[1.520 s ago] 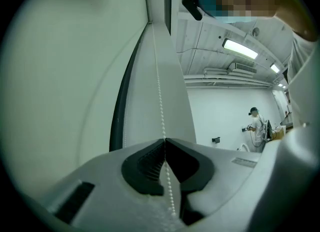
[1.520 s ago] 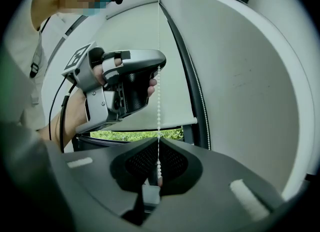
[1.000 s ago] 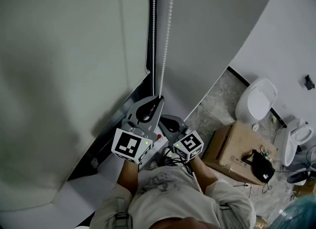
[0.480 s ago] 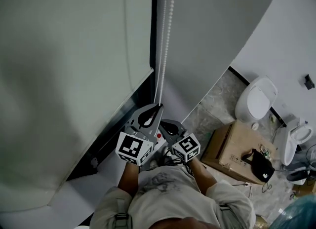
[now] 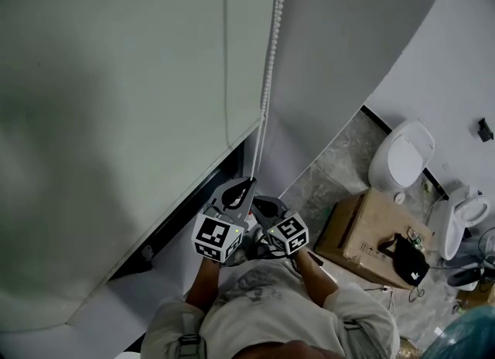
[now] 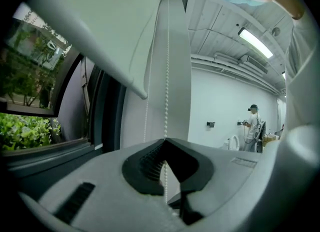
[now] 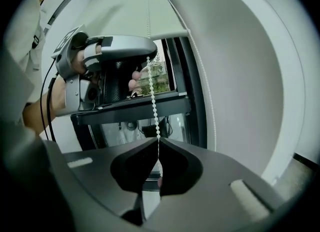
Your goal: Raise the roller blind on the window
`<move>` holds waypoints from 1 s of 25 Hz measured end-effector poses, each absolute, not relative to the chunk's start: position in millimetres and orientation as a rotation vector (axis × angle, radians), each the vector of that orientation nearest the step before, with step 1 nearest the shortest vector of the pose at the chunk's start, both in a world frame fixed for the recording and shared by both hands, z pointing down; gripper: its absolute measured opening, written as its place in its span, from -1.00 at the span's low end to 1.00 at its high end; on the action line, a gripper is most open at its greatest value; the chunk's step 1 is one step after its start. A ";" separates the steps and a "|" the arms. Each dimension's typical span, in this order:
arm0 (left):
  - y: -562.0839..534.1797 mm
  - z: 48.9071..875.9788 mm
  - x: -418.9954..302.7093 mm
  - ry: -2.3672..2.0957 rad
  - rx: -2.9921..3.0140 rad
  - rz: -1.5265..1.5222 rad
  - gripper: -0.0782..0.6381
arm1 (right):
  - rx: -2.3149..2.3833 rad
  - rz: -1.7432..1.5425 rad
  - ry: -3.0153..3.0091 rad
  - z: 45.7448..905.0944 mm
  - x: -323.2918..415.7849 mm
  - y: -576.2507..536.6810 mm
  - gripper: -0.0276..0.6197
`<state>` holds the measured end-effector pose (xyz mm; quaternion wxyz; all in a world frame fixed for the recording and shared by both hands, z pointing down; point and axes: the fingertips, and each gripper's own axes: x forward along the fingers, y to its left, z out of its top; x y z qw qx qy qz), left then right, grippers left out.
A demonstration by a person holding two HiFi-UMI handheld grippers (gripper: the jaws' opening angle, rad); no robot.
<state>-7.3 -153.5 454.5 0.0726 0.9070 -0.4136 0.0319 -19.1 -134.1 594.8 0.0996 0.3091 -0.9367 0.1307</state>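
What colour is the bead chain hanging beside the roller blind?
White. The bead chain shows best in the right gripper view, against the dark window frame.

Sill (image 5: 128, 297) close ahead; box (image 5: 362, 235) rightward, seemingly apart.

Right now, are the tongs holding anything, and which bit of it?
Both pinch the white beaded blind cord: left tongs higher up the strand, right tongs just below.

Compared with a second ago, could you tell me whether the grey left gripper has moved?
Yes. The grey left gripper, shut on the white bead chain, has sunk toward the person, judged against the brown cardboard box.
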 end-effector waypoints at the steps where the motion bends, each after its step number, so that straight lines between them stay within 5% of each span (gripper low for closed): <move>1: -152.0 460.1 -7.8 -1.241 2.716 0.103 -0.75 | 0.908 0.396 -2.758 601.1 -18.4 -132.2 -0.87; 13: -149.2 489.5 -10.1 -1.243 2.688 0.123 -0.75 | 0.941 0.432 -2.716 621.1 -6.9 -119.1 -0.86; 18: -151.0 490.4 -14.1 -1.248 2.690 0.126 -0.75 | 0.932 0.375 -2.854 563.6 3.9 -115.0 -0.63; 25: -149.2 490.4 -11.6 -1.245 2.698 0.132 -0.75 | 0.905 0.157 -3.103 433.9 6.4 -125.5 -0.60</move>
